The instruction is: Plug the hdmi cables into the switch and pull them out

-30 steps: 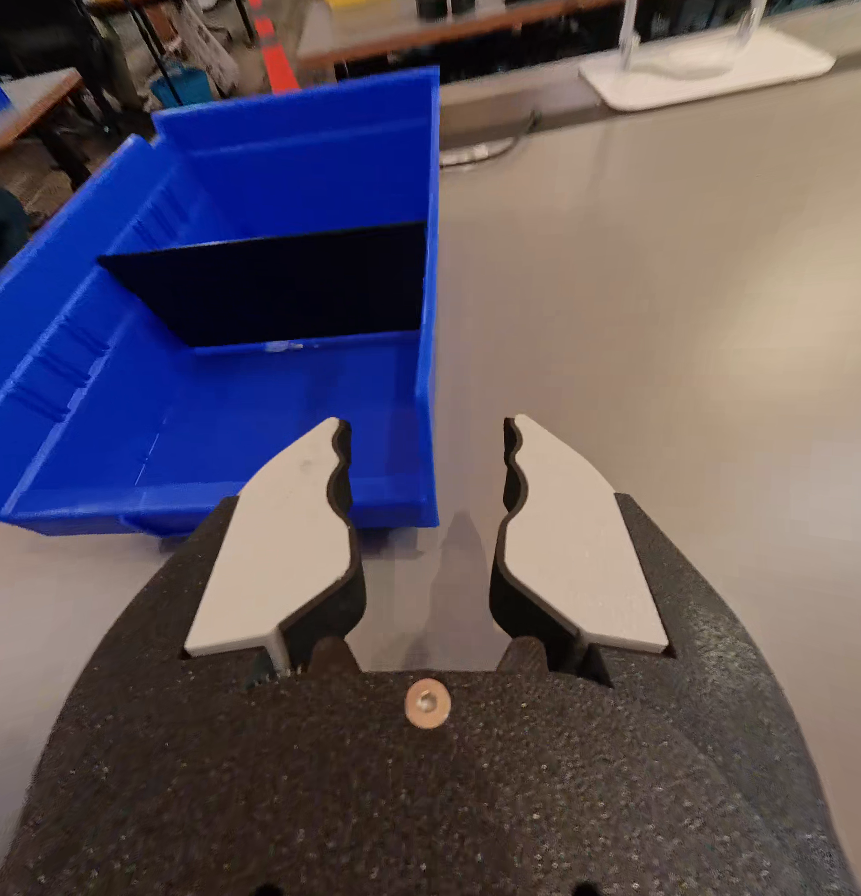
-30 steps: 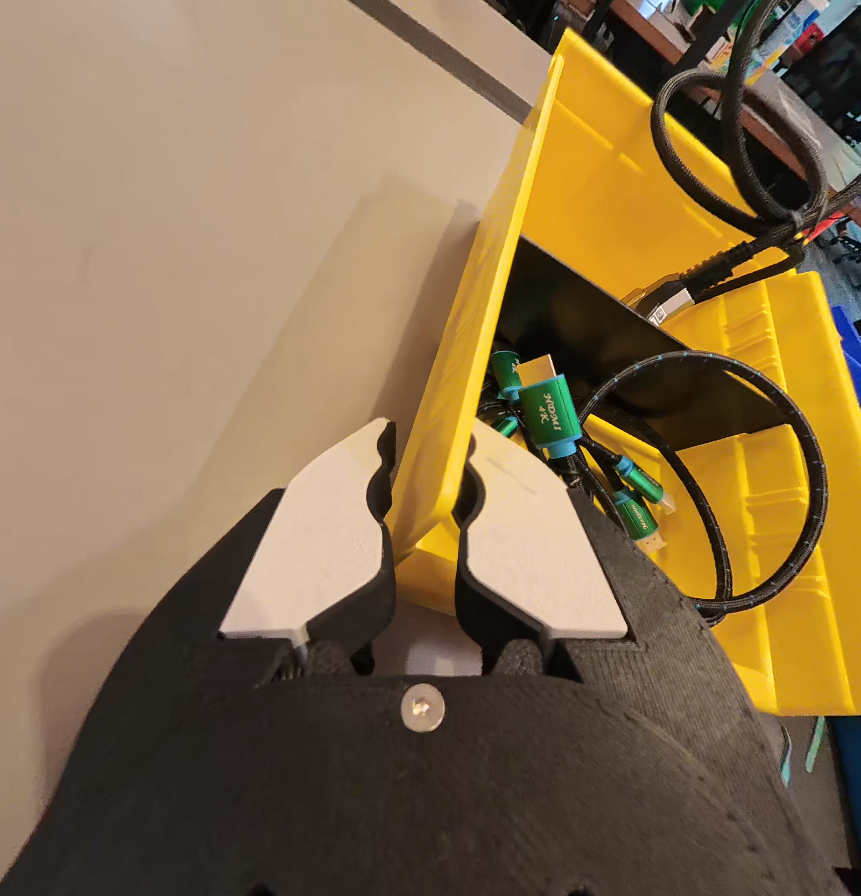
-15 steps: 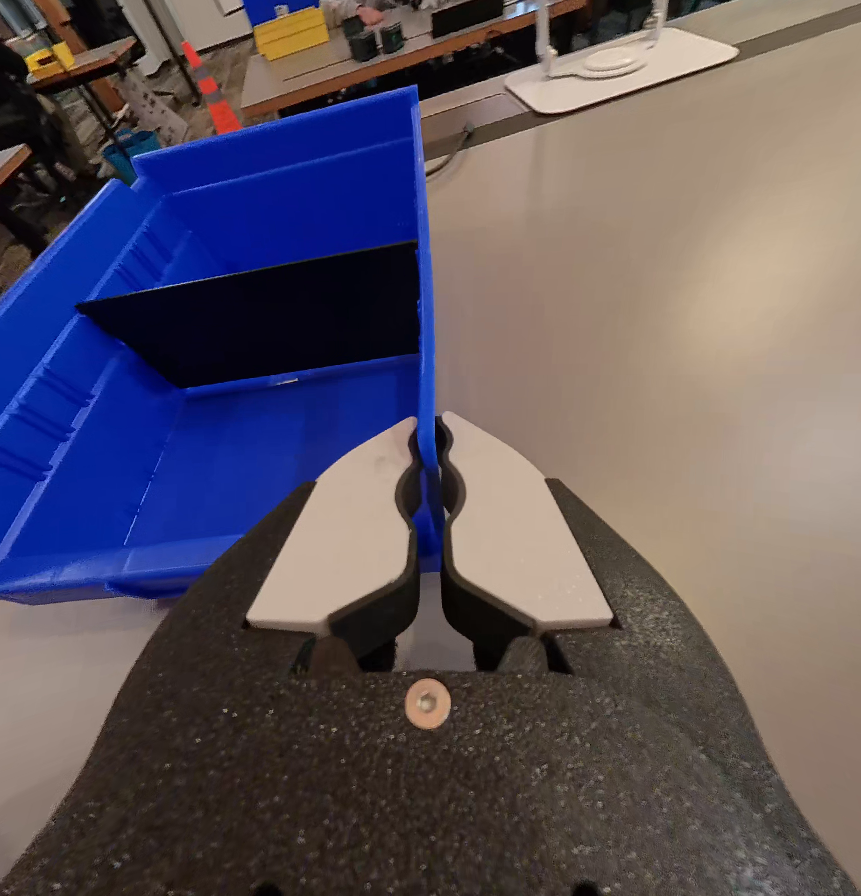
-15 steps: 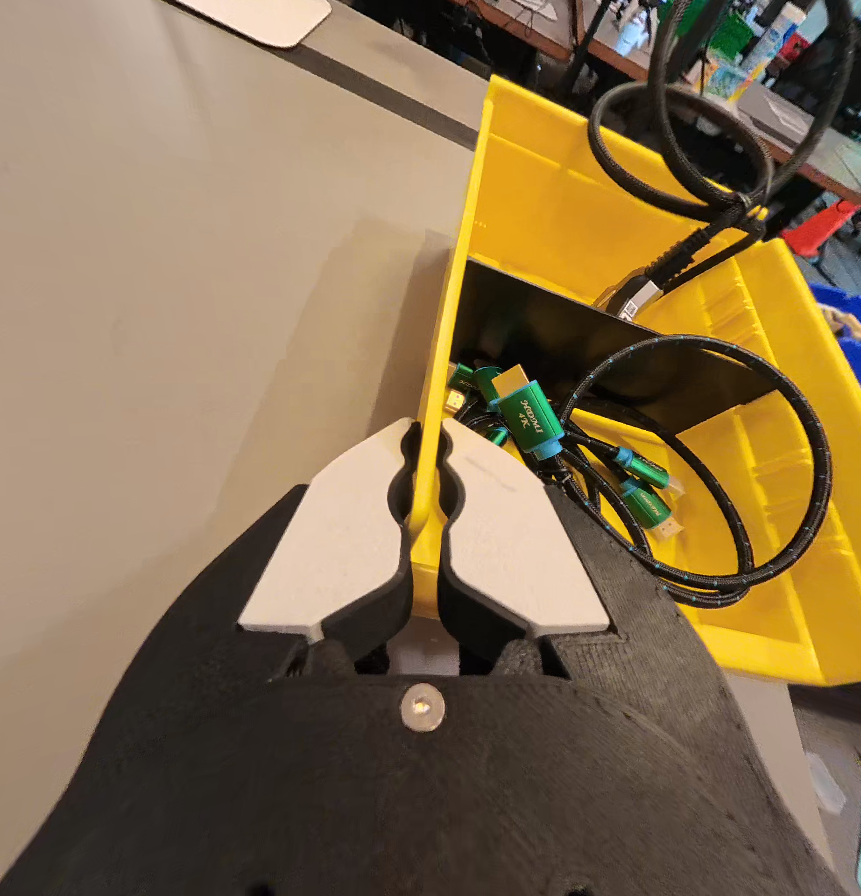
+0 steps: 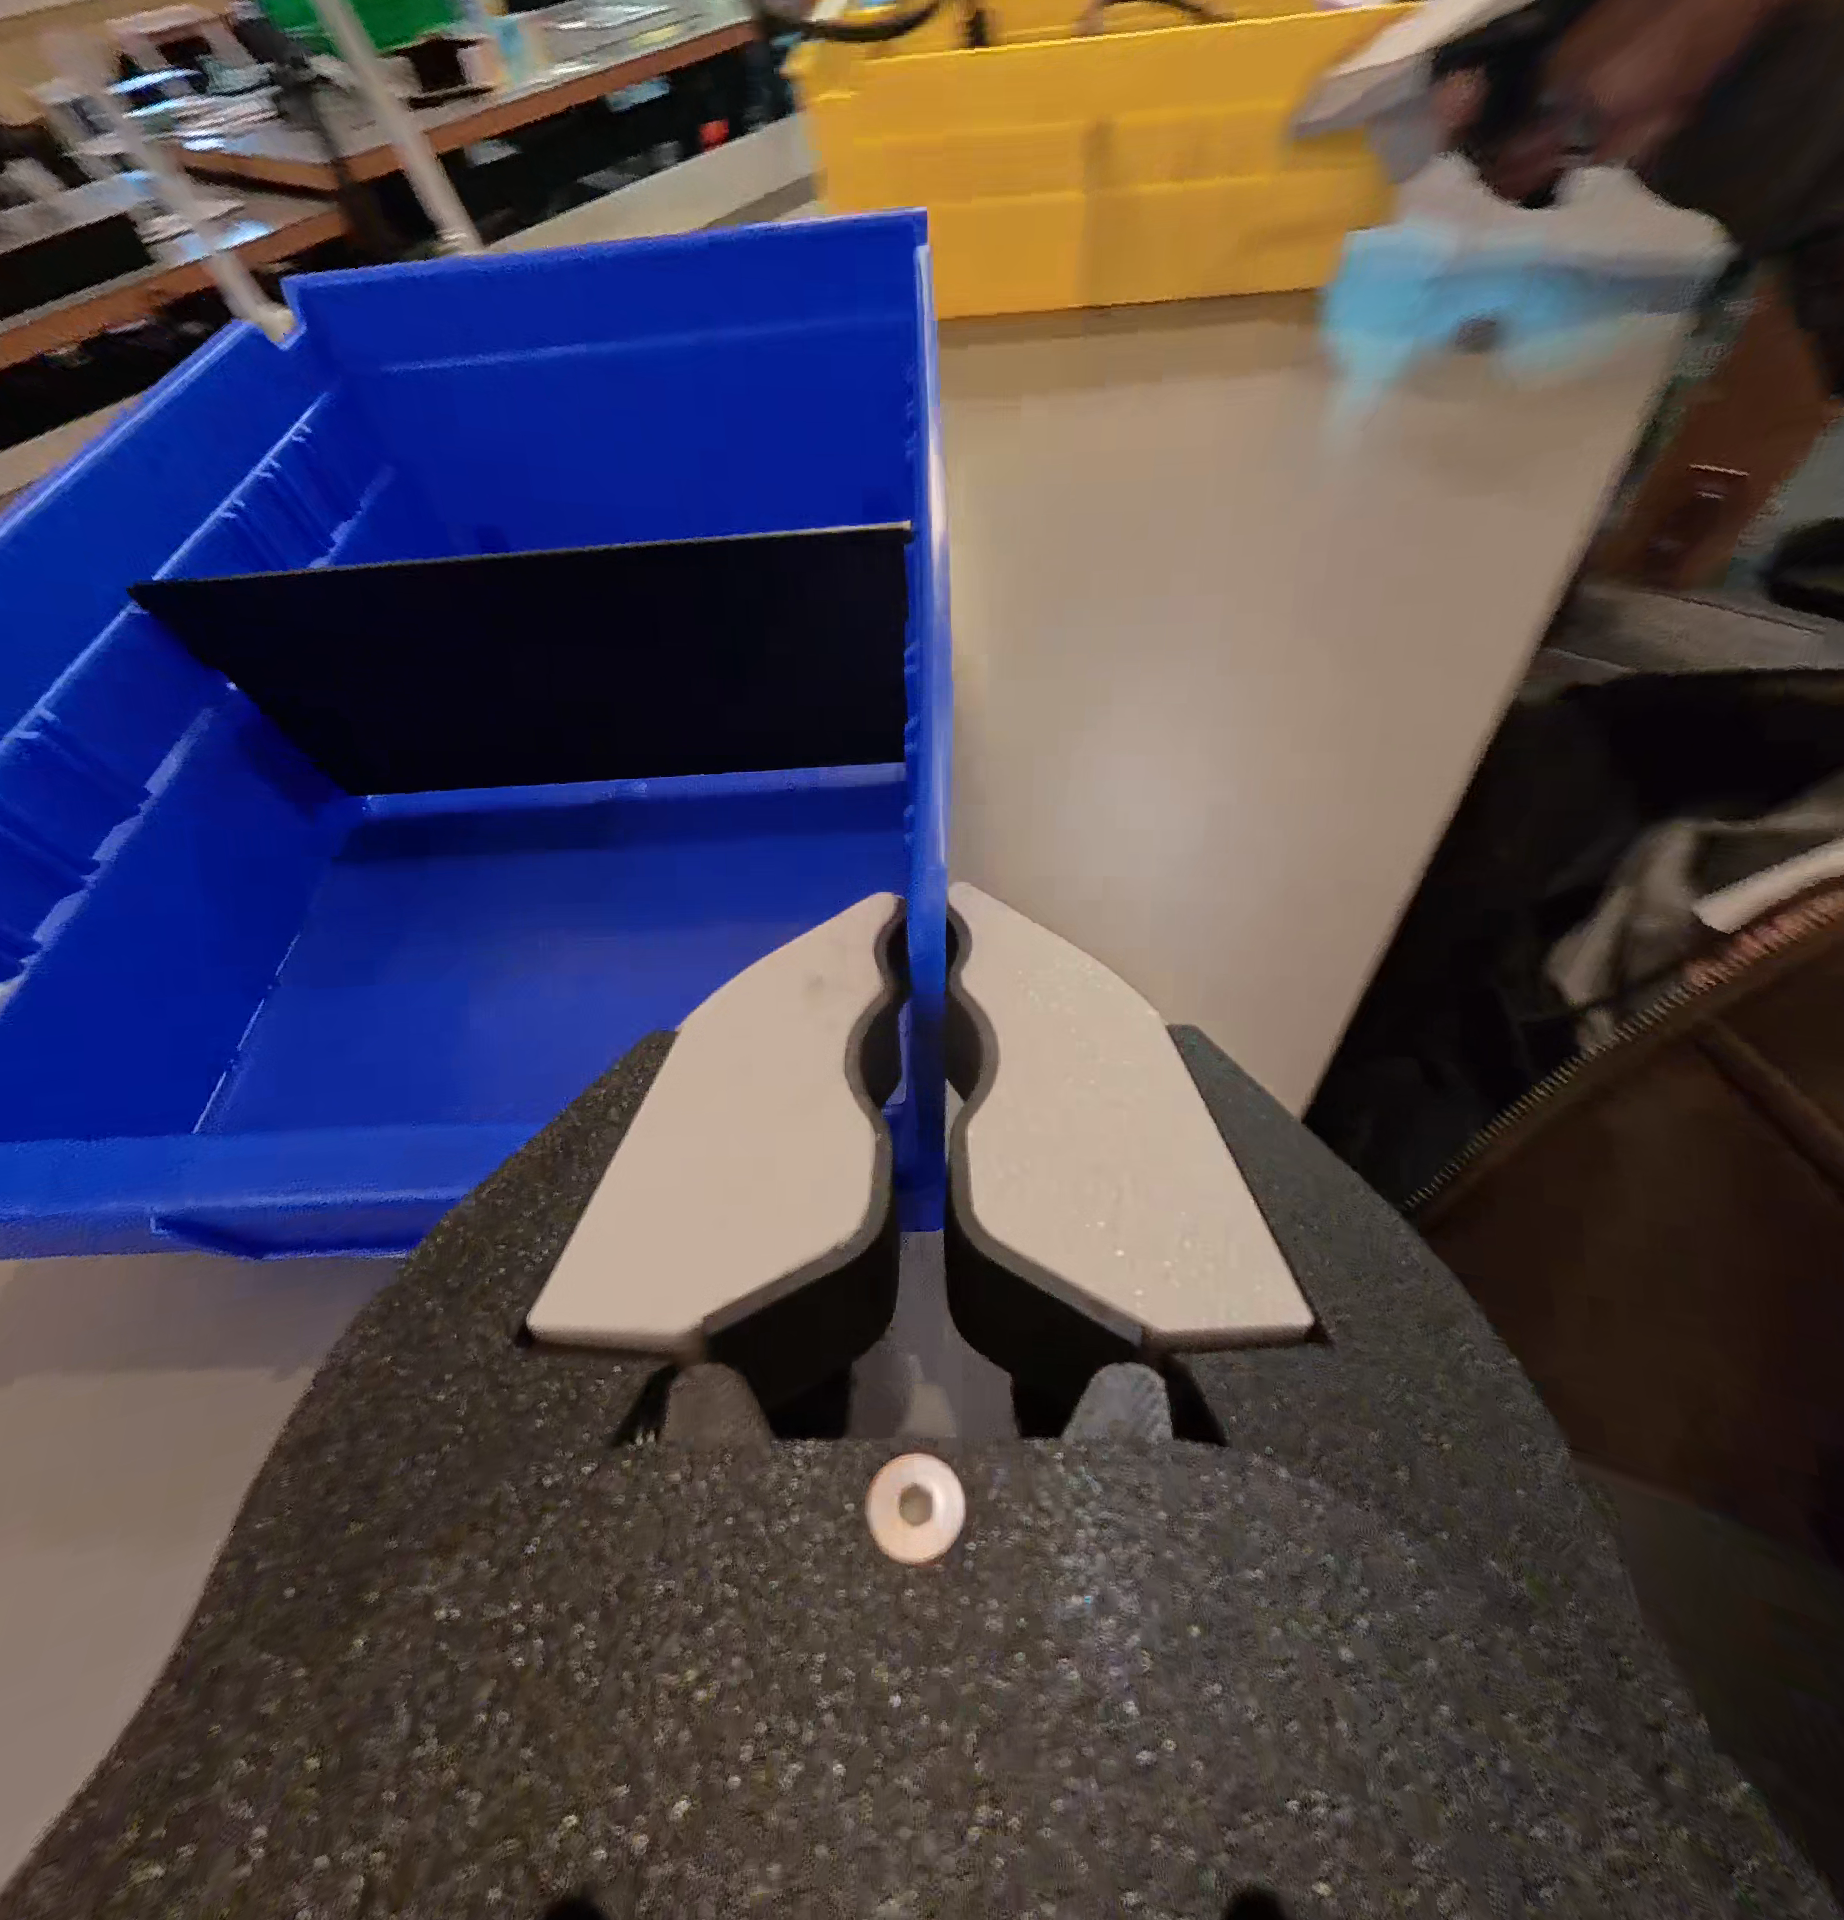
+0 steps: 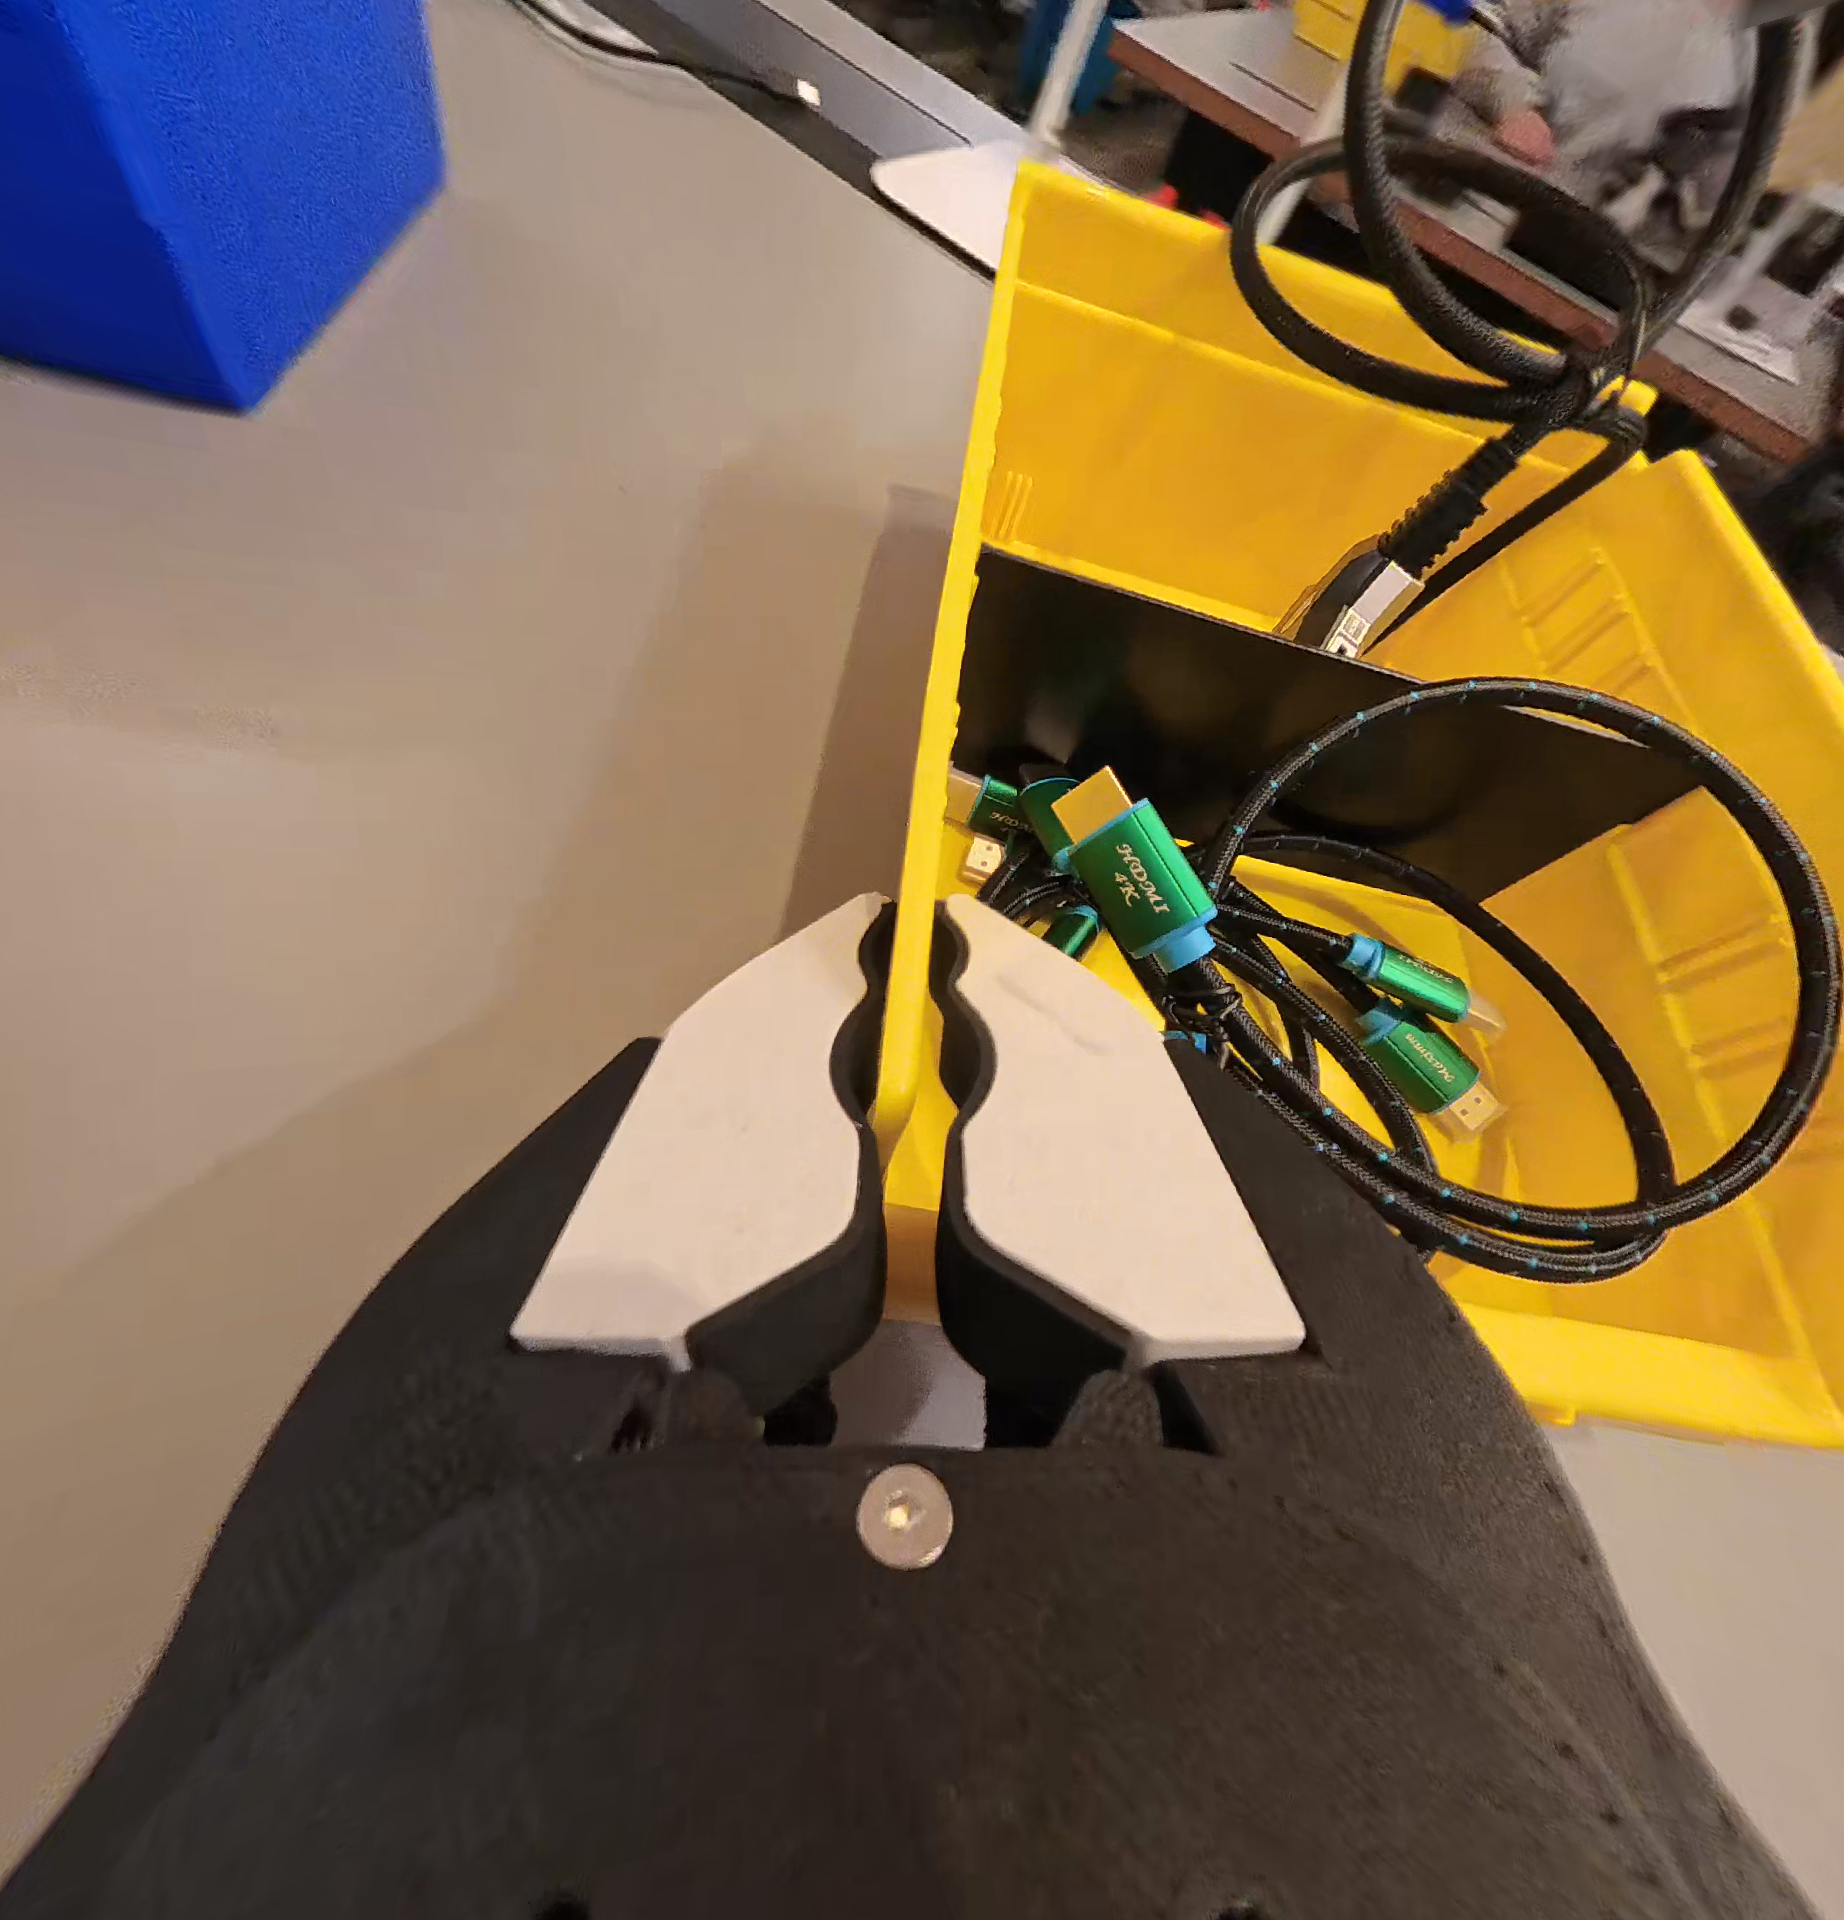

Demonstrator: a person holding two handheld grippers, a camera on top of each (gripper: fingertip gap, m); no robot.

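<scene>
- Left claw (image 5: 926,925): clamped on the blue bin (image 5: 544,436) side wall, a thin edge that suits pinching.
- Right claw (image 6: 913,914): clamped likewise on the yellow bin (image 6: 1209,457) wall, clear of the cables (image 6: 1520,1143) inside; both bins on the desk (image 6: 430,675).

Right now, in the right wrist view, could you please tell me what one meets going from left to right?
Blue bin → bare table → yellow bin's wall in the right claw → green plugs → black cable loop.

My grey fingers (image 5: 772,1122) clamped a blue bin (image 5: 585,416) with a black divider (image 5: 585,655); others gripped a yellow bin (image 6: 1157,436) of green-plugged, black-and-teal-flecked cables (image 6: 1728,935).
</scene>
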